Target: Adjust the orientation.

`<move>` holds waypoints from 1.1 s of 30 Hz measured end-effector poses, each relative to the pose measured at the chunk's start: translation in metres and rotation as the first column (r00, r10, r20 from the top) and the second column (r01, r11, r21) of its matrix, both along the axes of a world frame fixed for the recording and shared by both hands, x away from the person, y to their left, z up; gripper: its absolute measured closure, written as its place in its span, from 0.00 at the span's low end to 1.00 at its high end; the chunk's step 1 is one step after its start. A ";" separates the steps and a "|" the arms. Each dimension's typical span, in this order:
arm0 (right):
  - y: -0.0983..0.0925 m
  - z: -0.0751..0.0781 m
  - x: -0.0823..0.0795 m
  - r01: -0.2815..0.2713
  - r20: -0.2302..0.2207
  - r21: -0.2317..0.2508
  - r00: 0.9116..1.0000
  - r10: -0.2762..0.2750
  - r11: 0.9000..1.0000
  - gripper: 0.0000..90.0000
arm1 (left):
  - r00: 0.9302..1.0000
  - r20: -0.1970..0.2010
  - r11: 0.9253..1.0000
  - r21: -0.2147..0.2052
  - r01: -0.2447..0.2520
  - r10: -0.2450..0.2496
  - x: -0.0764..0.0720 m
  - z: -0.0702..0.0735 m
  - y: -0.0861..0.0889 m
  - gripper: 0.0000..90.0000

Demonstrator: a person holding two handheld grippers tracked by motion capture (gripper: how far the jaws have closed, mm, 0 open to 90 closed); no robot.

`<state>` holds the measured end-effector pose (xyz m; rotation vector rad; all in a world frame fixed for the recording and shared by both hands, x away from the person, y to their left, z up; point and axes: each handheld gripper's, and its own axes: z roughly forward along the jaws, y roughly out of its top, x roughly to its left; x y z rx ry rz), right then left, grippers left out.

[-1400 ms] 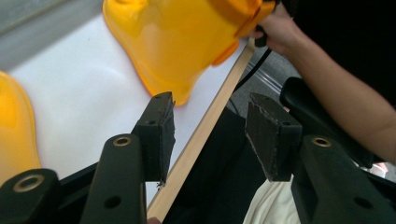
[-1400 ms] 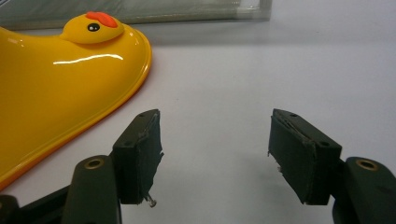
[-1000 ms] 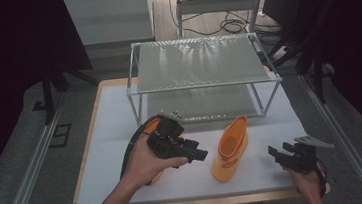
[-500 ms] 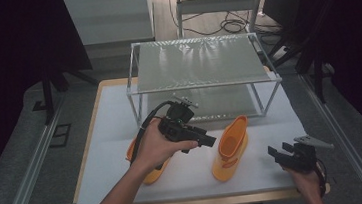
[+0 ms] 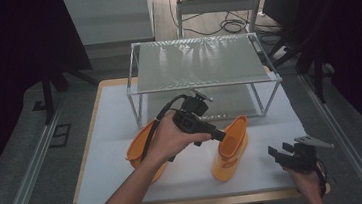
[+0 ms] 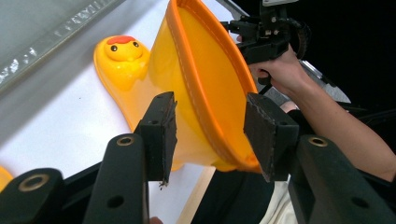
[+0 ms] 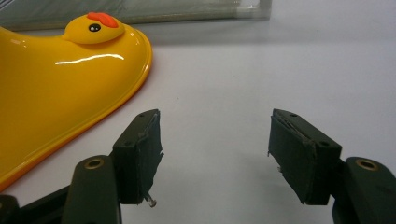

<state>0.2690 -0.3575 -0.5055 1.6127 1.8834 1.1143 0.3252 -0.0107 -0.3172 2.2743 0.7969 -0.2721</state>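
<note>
Two orange-yellow rubber boots with duck faces on the toes sit on the white table. One boot (image 5: 231, 147) stands upright at the front centre-right. The other boot (image 5: 141, 148) lies on its side to its left, partly behind the person's left hand. My left gripper (image 5: 220, 135) (image 6: 215, 135) is open at the upright boot's (image 6: 205, 79) top, with the near rim between its pads but not pressed. My right gripper (image 5: 280, 149) (image 7: 215, 154) is open and empty, low over the table just right of the boot's toe (image 7: 65, 79).
A metal-framed rack with a glass shelf (image 5: 200, 62) stands across the back of the table, close behind the boots. The table's wooden front edge (image 5: 199, 203) runs just below my right gripper. Cables (image 5: 227, 24) lie on the floor beyond.
My left gripper has moved right, from over the lying boot to the upright boot's opening, uncovering the lying boot. The right gripper has stayed put.
</note>
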 end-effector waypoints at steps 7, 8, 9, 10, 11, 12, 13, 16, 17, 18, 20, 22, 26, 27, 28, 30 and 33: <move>-0.002 0.000 -0.001 0.002 -0.002 0.002 1.000 -0.002 1.000 0.38 | 1.000 -0.017 0.999 0.033 0.012 -0.011 0.008 -0.001 -0.016 0.60; -0.002 -0.001 -0.001 0.003 -0.004 0.001 1.000 -0.003 1.000 0.38 | 1.000 -0.030 0.999 0.038 0.003 -0.002 0.010 -0.003 -0.022 0.60; -0.002 -0.001 -0.001 0.003 -0.004 0.001 1.000 -0.003 1.000 0.38 | 1.000 -0.030 0.999 0.038 0.003 -0.002 0.010 -0.003 -0.022 0.60; -0.003 -0.001 -0.001 0.004 -0.004 0.001 1.000 -0.004 1.000 0.38 | 0.999 -0.036 0.999 0.051 0.006 -0.004 0.013 -0.006 -0.028 0.60; -0.003 0.000 -0.001 0.004 -0.003 0.000 1.000 -0.004 1.000 0.38 | 0.999 -0.039 0.998 0.055 0.003 -0.001 0.014 -0.007 -0.031 0.60; -0.003 0.000 -0.001 0.004 -0.003 0.000 1.000 -0.004 1.000 0.38 | 0.999 -0.039 0.998 0.055 0.003 -0.001 0.014 -0.007 -0.031 0.60; -0.003 0.000 -0.001 0.005 -0.003 -0.001 1.000 -0.005 1.000 0.38 | 0.999 -0.047 0.998 0.069 0.004 -0.001 0.016 -0.009 -0.037 0.60; -0.004 0.000 -0.001 0.007 -0.008 0.000 1.000 -0.007 1.000 0.38 | 0.999 -0.053 0.995 0.100 0.007 -0.001 0.020 -0.012 -0.045 0.61; -0.004 -0.001 -0.001 0.008 -0.007 0.002 1.000 -0.008 1.000 0.38 | 0.998 -0.055 0.993 0.116 0.010 -0.004 0.021 -0.014 -0.047 0.61; -0.004 -0.001 -0.001 0.008 -0.009 0.003 1.000 -0.008 1.000 0.38 | 0.998 -0.056 0.991 0.131 0.009 -0.002 0.021 -0.015 -0.050 0.61; -0.004 -0.001 -0.001 0.008 -0.011 0.003 1.000 -0.008 1.000 0.38 | 0.999 -0.053 0.989 0.145 0.005 0.002 0.022 -0.017 -0.052 0.63; -0.004 -0.001 -0.001 0.007 -0.011 0.003 1.000 -0.007 1.000 0.38 | 0.998 -0.058 0.985 0.171 -0.005 0.015 0.026 -0.021 -0.055 0.66; -0.005 -0.001 -0.001 0.009 -0.011 0.003 1.000 -0.009 1.000 0.38 | 0.998 -0.052 0.978 0.210 -0.010 0.022 0.028 -0.026 -0.058 0.73; -0.005 -0.001 -0.001 0.009 -0.013 0.003 1.000 -0.009 1.000 0.38 | 0.999 -0.049 0.974 0.226 -0.011 0.022 0.028 -0.030 -0.061 0.75; -0.005 -0.002 -0.001 0.010 -0.012 0.004 1.000 -0.010 1.000 0.38 | 0.999 -0.047 0.974 0.225 -0.014 0.025 0.028 -0.031 -0.062 0.77; -0.005 -0.002 0.000 0.011 -0.015 0.003 1.000 -0.011 1.000 0.38 | 0.999 -0.047 0.973 0.229 -0.014 0.026 0.027 -0.032 -0.063 0.83; -0.005 -0.003 0.000 0.011 -0.020 0.001 1.000 -0.011 1.000 0.38 | 0.998 -0.038 0.970 0.240 -0.029 0.040 0.027 -0.032 -0.064 0.93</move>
